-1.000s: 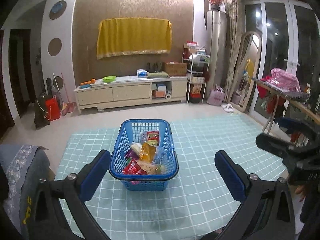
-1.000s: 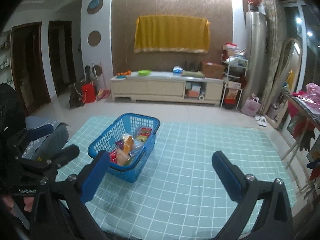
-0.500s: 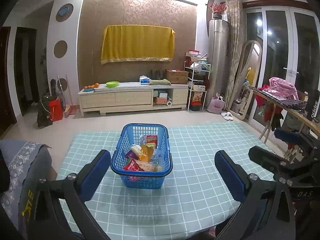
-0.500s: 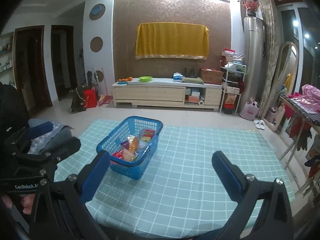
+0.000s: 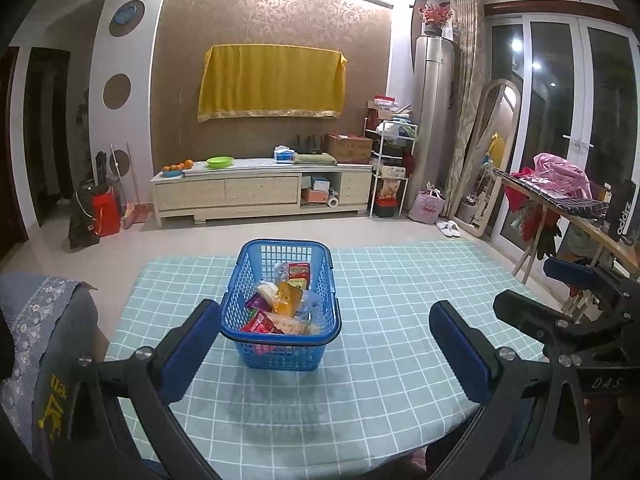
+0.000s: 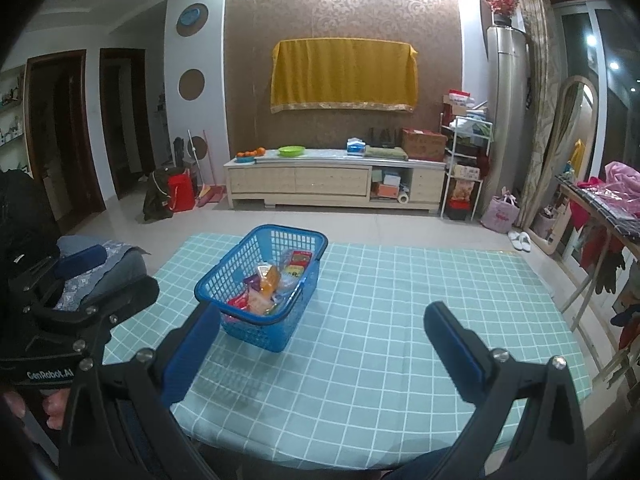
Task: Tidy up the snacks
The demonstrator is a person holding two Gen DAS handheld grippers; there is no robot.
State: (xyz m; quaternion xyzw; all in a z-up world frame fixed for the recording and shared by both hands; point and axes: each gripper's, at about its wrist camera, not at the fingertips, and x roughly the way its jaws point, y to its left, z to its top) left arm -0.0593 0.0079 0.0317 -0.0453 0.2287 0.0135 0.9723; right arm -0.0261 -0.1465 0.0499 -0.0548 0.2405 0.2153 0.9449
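Snacks (image 5: 280, 304) fill the blue basket (image 5: 256, 280) on the checked tablecloth (image 5: 380, 280); left gripper (image 5: 326, 334) and right gripper (image 6: 322, 330) hover with fingers spread, empty.

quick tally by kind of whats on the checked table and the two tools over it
blue basket: 1
pile of snack packets inside it: 1 pile, single packets too overlapped to count
left hand-held gripper, open and empty: 1
right hand-held gripper, open and empty: 1
total: 4, all over the checked tablecloth
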